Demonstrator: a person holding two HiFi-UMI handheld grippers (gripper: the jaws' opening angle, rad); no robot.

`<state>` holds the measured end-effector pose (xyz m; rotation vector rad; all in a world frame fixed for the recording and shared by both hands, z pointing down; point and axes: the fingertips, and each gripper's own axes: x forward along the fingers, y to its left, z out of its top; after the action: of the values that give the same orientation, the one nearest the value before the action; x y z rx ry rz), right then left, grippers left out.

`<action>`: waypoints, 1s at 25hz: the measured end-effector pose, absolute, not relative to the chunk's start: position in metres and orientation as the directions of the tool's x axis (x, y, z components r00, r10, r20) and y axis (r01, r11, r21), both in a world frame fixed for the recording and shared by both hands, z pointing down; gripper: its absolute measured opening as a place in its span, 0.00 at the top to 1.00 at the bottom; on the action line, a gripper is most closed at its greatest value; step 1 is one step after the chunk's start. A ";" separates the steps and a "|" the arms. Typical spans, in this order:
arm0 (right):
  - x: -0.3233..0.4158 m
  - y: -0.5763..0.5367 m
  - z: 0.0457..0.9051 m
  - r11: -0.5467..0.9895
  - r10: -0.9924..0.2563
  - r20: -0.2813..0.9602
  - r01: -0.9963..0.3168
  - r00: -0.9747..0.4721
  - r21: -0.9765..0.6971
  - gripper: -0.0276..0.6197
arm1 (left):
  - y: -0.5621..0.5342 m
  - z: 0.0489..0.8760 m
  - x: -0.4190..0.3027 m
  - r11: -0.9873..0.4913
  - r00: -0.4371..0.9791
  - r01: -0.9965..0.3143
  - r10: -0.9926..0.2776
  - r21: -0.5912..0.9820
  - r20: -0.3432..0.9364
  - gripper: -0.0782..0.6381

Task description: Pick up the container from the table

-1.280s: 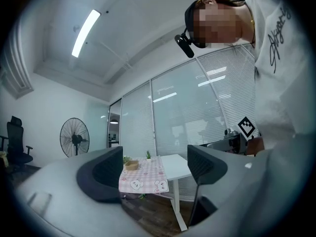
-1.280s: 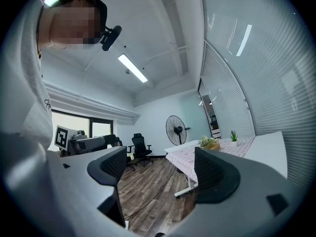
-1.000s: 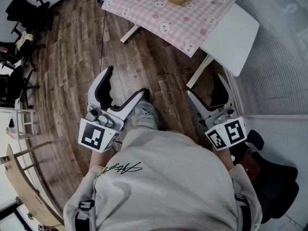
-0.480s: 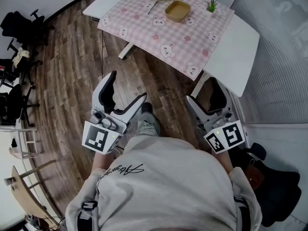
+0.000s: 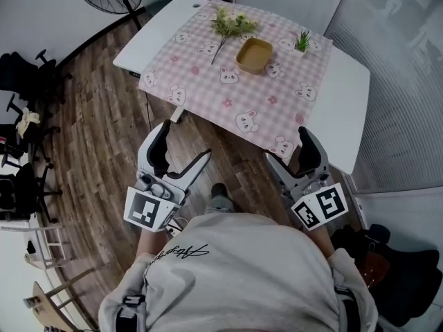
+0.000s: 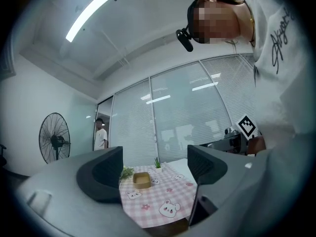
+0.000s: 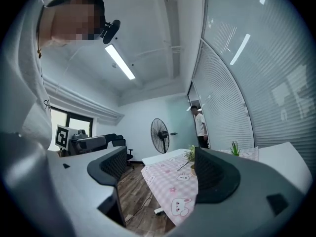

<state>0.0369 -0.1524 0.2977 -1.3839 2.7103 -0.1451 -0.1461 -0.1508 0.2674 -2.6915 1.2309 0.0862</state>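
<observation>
Left gripper held forward, jaws wide apart, nothing between. Right gripper alongside, well apart, jaws open, empty.

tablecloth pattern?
Pink gingham with white bunny faces on the tablecloth; clearest in the head view.

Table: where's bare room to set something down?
Free: near half of the cloth, between container and front edge; bare white tabletop right of the cloth. Crowded: far side, with flower sprig, container, small plant.
</observation>
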 end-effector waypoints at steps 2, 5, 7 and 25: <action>0.033 -0.169 0.297 0.567 -0.823 -0.046 -0.814 -0.566 -0.123 0.32 | -0.171 0.266 -0.149 -0.656 0.671 -0.741 -0.729 -0.145 -0.135 0.34; 0.031 -0.190 0.295 0.541 -0.840 -0.050 -0.832 -0.540 -0.122 0.32 | -0.198 0.263 -0.153 -0.674 0.691 -0.723 -0.710 -0.152 -0.136 0.34; 0.030 -0.203 0.295 0.524 -0.851 -0.047 -0.842 -0.523 -0.128 0.32 | -0.215 0.264 -0.155 -0.688 0.704 -0.710 -0.698 -0.150 -0.129 0.34; 0.028 -0.272 0.298 0.390 -0.920 -0.024 -0.913 -0.390 -0.118 0.32 | -0.317 0.275 -0.144 -0.811 0.826 -0.564 -0.553 -0.153 -0.110 0.34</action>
<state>0.0275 -0.2716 0.2985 -1.6844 2.5472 -0.1310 -0.1441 -0.3172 0.2749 -2.8291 0.8736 0.0899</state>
